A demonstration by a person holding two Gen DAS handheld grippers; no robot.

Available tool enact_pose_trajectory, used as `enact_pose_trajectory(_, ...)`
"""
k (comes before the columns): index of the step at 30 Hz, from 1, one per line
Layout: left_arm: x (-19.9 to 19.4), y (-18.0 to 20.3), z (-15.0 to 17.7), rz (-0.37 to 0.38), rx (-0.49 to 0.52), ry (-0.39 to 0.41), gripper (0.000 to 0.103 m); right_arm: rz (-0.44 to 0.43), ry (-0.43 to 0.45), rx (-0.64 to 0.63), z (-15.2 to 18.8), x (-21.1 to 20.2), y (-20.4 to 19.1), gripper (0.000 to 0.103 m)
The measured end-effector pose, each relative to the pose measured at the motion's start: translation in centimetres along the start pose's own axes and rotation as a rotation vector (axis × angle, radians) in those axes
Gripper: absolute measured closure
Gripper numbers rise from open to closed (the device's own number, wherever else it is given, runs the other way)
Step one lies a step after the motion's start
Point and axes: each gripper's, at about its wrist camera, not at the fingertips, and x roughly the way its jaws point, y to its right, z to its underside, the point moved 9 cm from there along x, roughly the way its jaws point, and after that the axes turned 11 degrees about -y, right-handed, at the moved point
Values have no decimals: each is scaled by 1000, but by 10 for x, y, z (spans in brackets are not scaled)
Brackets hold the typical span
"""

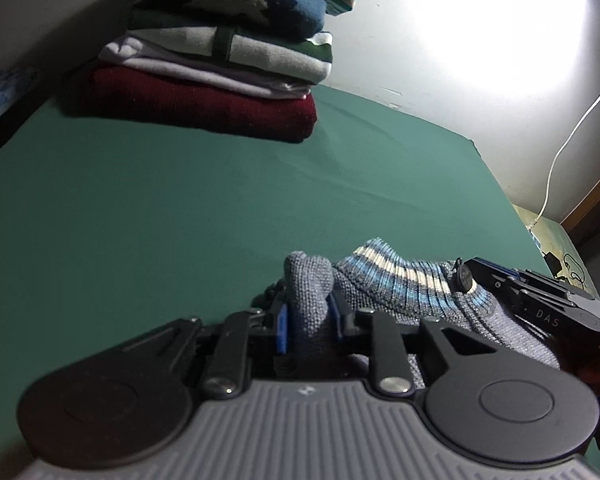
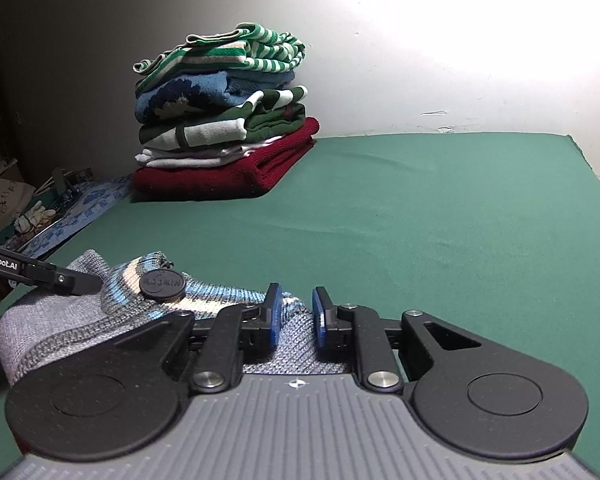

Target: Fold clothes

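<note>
We see the left gripper (image 1: 308,320) with its fingers pinched on a bunched fold of the grey knit sweater (image 1: 384,288), low on the green table (image 1: 140,208). The right gripper (image 2: 296,312) has its fingers parted narrowly over the sweater's edge, gripping nothing. The folded stack (image 2: 220,120) sits well apart.

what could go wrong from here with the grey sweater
1. The left hand-held gripper is shut on a bunched fold of the grey sweater, while the right hand-held gripper is open over the knit; lifting on one grip may drag it crooked.
2. The round tag at the striped collar lies close to the fingers and could snag.
3. The stack of folded clothes looks uneven; adding more could tip it.
</note>
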Motion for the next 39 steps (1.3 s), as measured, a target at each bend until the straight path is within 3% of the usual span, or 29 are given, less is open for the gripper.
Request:
enact_pose_trajectory(2,-1,0,1,-6,-3,0,76,-9,7,46,-4,-11,5,70)
enact_pose_trajectory(4,-2,1,2,-15,2,2,76,15,51,94,-8,-32,13,68)
enact_pose_trajectory(6,-3,1,3,-24,7,3,76,73,94,103,-7,-63,18,75)
enact_pose_trajectory(7,-3,2,4,-28,9,4,76,83,101,80,-4,-78,15,83)
enact_pose_trajectory(11,-5,3,6,-46,19,7,73,46,13,-3,22,-107,-12,84)
enact_pose_trajectory(15,-7,4,7,-64,36,7,72,11,-54,1,46,-93,-33,84)
enact_pose_trajectory(20,-7,4,9,-86,53,12,70,39,-84,46,43,-60,-33,86)
enact_pose_trajectory(27,-5,-5,7,-105,54,34,52,67,-63,6,28,-26,-28,96)
enact_pose_trajectory(29,-15,-9,0,-108,51,53,53,64,-44,20,27,-22,-24,98)
enact_pose_trajectory(33,-39,-13,-9,-98,45,94,70,76,-33,22,27,-22,-24,98)
enact_pose_trajectory(39,-82,8,0,28,54,140,70,92,-19,38,28,-22,-23,98)
